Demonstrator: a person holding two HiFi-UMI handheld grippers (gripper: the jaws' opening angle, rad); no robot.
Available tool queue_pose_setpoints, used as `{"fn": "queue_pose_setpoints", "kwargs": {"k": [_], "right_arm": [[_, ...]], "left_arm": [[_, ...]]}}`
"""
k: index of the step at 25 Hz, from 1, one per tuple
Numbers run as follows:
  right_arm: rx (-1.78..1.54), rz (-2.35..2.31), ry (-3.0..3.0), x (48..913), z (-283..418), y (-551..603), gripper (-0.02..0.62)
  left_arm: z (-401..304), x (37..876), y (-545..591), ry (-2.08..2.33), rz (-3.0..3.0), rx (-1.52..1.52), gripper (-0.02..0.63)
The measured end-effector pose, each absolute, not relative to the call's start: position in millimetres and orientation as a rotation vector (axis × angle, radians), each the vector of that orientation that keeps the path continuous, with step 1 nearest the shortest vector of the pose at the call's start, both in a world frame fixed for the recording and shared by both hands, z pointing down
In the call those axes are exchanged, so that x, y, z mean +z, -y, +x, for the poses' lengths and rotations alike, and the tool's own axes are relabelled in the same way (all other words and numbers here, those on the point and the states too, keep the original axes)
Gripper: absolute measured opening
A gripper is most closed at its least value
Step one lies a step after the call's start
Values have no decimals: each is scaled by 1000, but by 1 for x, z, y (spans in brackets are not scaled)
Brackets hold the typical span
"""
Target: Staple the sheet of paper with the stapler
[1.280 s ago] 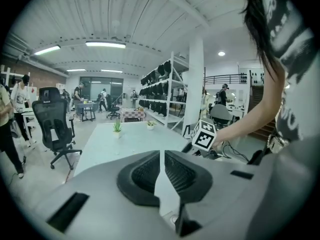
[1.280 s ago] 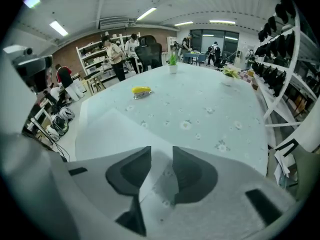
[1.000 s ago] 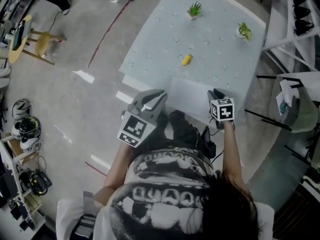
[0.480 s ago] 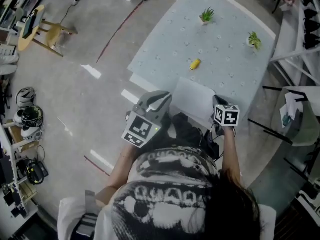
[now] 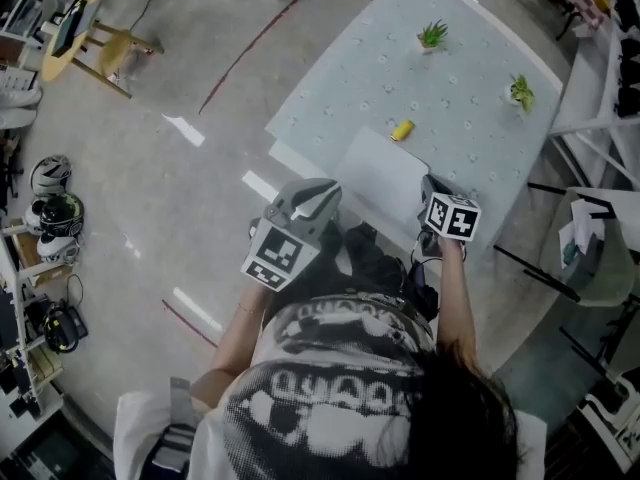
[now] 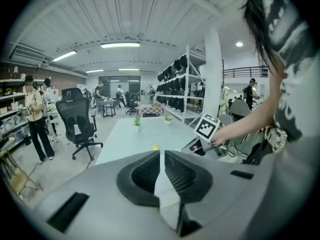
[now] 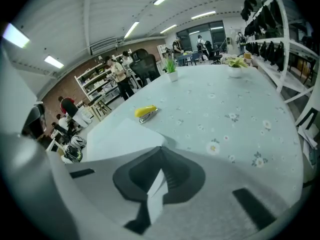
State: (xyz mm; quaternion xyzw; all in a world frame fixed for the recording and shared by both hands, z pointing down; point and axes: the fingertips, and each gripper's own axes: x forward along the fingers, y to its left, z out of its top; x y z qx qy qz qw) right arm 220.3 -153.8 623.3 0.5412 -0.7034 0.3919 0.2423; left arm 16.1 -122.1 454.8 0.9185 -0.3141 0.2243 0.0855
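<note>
**A:** Where are our tongs right now?

**B:** Our right tongs (image 7: 161, 151) have just been closing, and we see them clenched on the near right corner of the sheet of paper (image 5: 380, 173). In the right gripper view that corner sits a little off the worktop (image 5: 455, 108), with a shadow beneath it.

**A:** And our left tongs (image 6: 160, 156)?

**B:** Clenched too, with nothing between them. In the head view we hold them off the worktop's near edge, to the left of the sheet. They point toward it but are apart from it.

**A:** Where do we find the stapler (image 5: 402, 129)?

**B:** It is yellow and lies on the worktop just beyond the sheet's far edge. Neither pair of tongs touches it. The rest of the sheet lies flat by the near edge of the worktop, between our two pairs of tongs.

**A:** Do we see anything else on the worktop?

**B:** Two small potted plants (image 5: 432, 36) stand toward the far end, well apart from the sheet and from each other. The worktop's covering is pale, with a scatter of small flowers printed on it.
</note>
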Motion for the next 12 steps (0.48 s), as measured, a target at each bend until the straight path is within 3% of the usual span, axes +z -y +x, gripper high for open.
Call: {"fn": "queue_pose_setpoints", "kwargs": {"k": [12], "right_arm": [[1167, 1588, 1874, 629, 228, 171, 6]], "left_arm": [[2, 460, 123, 955, 2719, 668, 26]]}}
